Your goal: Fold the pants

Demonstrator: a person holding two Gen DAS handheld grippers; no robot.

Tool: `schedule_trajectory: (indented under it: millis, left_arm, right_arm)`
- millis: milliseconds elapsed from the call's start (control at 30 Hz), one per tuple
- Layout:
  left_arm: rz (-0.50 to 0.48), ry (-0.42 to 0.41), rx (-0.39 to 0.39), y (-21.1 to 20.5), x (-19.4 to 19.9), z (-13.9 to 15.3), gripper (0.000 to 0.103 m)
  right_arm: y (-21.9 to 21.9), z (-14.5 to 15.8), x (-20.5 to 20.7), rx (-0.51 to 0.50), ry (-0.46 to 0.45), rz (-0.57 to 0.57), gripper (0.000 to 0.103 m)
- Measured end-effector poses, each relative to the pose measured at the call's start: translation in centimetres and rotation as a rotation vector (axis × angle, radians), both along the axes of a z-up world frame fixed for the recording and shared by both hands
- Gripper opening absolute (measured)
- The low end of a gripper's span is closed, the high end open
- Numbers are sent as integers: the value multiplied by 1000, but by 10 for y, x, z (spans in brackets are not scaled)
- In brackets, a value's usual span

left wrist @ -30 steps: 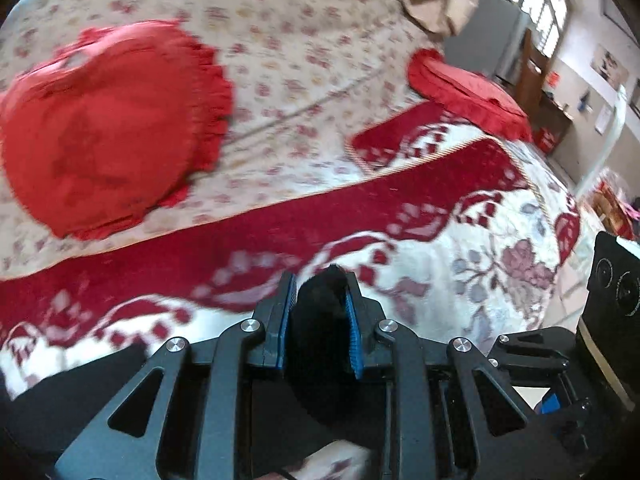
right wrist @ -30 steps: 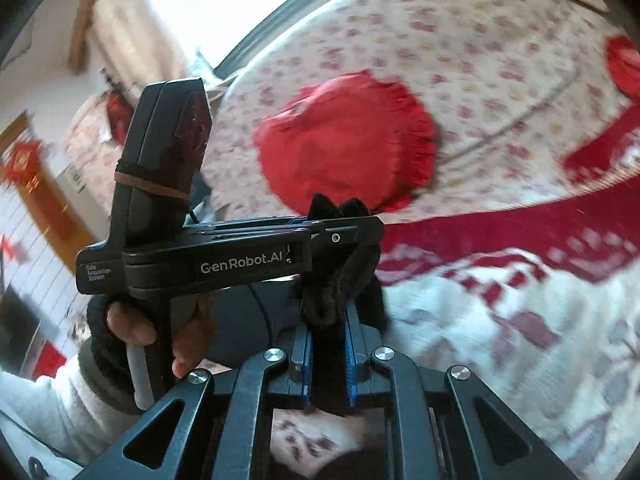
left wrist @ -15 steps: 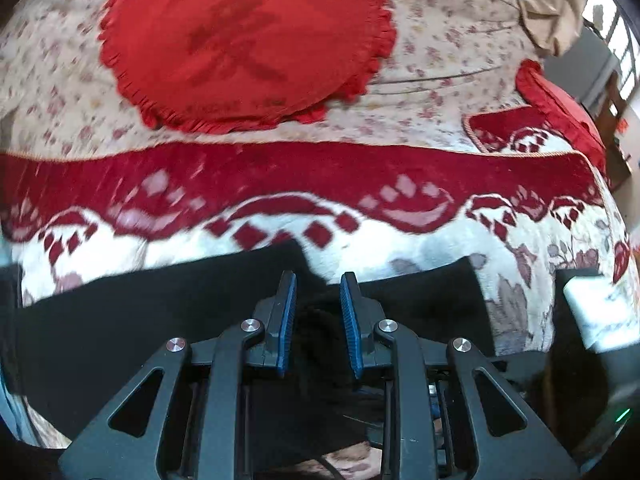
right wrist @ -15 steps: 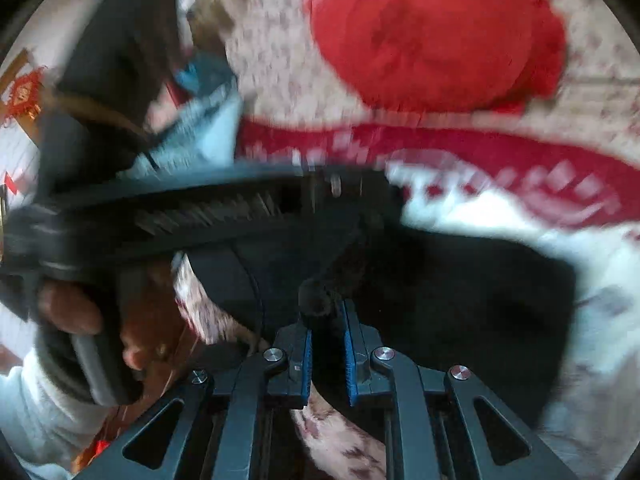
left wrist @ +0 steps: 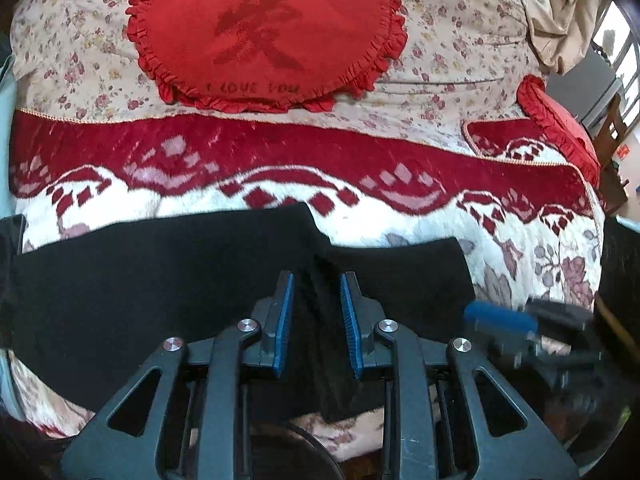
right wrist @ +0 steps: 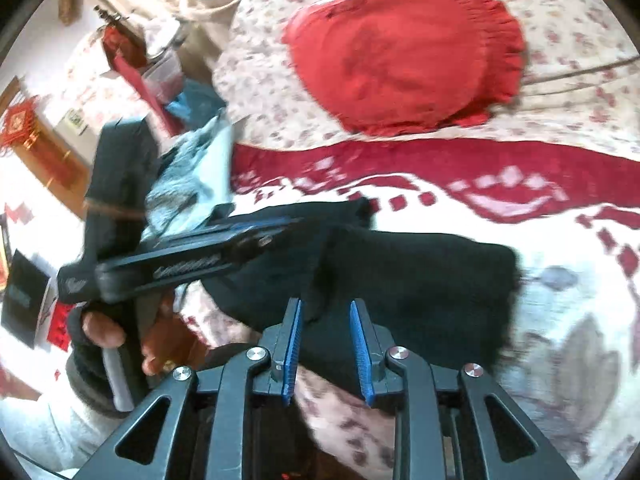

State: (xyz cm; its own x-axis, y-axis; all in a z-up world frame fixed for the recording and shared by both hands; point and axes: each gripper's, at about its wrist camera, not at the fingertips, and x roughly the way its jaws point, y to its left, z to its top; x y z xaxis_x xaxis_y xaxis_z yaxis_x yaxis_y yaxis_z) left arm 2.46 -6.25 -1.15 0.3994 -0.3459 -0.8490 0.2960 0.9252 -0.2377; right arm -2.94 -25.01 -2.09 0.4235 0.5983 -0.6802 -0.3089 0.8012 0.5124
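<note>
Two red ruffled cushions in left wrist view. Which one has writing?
The large heart cushion at top centre: dark character plus "I LOVE YOU". The other cushion, at right edge, shows none.

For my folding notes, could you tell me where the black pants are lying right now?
The black pants lie flat on the near edge of the patterned blanket, below the red heart cushion, with the left tongs over them.

A bed (left wrist: 460, 32) with a floral sheet carries a red-and-white patterned blanket (left wrist: 360, 160). Black pants (left wrist: 160, 272) lie flat on the blanket. A red heart-shaped frilled cushion (left wrist: 264, 28) rests on the sheet behind.
</note>
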Motion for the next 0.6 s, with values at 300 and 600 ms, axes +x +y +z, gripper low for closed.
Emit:
schedule_trajectory:
  millis: [300, 600]
  left_arm:
    - [46, 52, -1, -3, -15, -21, 51]
    - [47, 70, -2, -21, -12, -44, 51]
  right_arm:
    - [-24, -9, 22, -103, 31, -121, 23]
    - [-28, -32, 41, -72, 115, -139, 23]
